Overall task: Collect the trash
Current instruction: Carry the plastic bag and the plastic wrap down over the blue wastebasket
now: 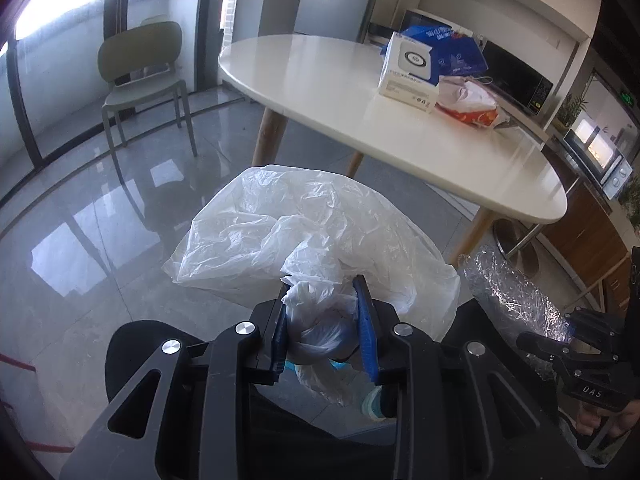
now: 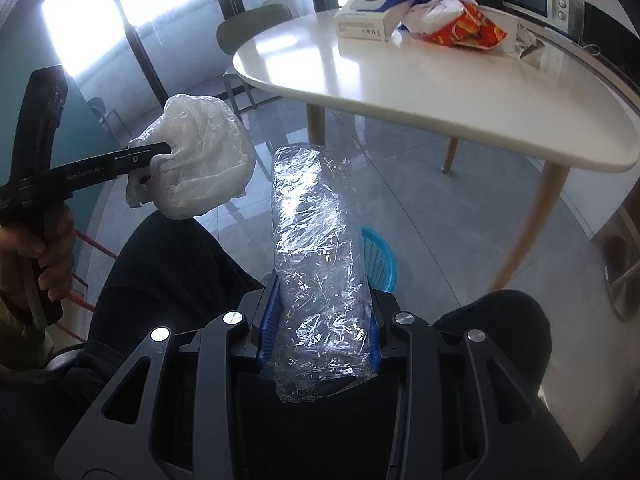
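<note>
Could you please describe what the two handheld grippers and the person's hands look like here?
Both the left gripper and right gripper are matte black linkage frames with silver pivot screws and ribbed blue finger pads. Each carries small white lettering. Bare hands grip their black handles.

The left gripper (image 1: 322,320) is clamping a bag (image 1: 304,236) between its fingers, the bag billowing out ahead of them above the floor (image 1: 100,208). To its right, the right gripper (image 2: 320,320) is pinching a plastic roll (image 2: 318,248), which is sticking forward past its fingers. A basket (image 2: 382,260) is sitting on the floor just behind the roll, near the table (image 2: 460,92). On the table's far side a box (image 2: 368,14) is lying left of a snack bag (image 2: 460,26), touching it. A chair (image 1: 140,76) is standing left of the table, well apart.
</note>
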`<state>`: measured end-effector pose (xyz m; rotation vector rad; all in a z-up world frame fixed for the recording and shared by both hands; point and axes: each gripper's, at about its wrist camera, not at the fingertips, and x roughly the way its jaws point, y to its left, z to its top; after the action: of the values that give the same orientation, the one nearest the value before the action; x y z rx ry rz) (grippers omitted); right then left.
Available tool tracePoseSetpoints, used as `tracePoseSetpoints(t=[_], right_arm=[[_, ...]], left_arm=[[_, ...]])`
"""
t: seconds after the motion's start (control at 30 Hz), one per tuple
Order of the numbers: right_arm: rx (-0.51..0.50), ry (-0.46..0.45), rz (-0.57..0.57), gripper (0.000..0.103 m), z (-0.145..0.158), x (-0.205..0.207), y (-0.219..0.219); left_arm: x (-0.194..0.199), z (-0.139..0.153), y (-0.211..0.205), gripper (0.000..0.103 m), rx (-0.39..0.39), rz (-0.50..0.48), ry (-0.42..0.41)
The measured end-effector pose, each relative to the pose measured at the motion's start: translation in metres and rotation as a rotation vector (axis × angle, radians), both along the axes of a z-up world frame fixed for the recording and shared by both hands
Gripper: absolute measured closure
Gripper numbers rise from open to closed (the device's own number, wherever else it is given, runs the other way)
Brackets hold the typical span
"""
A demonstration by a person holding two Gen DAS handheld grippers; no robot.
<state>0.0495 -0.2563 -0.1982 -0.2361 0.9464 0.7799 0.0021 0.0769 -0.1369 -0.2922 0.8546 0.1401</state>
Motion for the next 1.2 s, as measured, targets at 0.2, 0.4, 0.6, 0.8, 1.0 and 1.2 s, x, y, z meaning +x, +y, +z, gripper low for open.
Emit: tracePoseSetpoints(t=[0.2, 0.4, 0.6, 0.8, 1.0, 1.2], right_arm=[[-0.03, 0.065, -0.037, 0.07, -0.04, 0.02, 0.007], [-0.062, 0.123, -0.071, 0.07, -0.078, 0.042, 0.016], [-0.096, 0.161, -0.091, 0.07, -0.103, 0.062, 0.028], [-0.105, 0.213, -0.109, 0.07, -0.125, 0.078, 0.037], [-0.133, 0.257, -0.125, 0.07, -0.15, 0.095, 0.05], [-0.17, 0.287, -0.152, 0.07, -0.178, 0.113, 0.065]], left_arm=[[0.012, -0.041, 0.002, 0.075, -0.015, 0.008, 0.082], [0.026, -0.073, 0.008, 0.075, -0.022, 0.026, 0.149], [0.041, -0.094, 0.016, 0.075, -0.03, 0.047, 0.196], [0.059, -0.114, 0.022, 0.075, -0.044, 0.068, 0.239], [0.08, -0.134, 0.023, 0.075, -0.003, 0.087, 0.299], [0.098, -0.15, 0.023, 0.075, 0.05, 0.084, 0.346]])
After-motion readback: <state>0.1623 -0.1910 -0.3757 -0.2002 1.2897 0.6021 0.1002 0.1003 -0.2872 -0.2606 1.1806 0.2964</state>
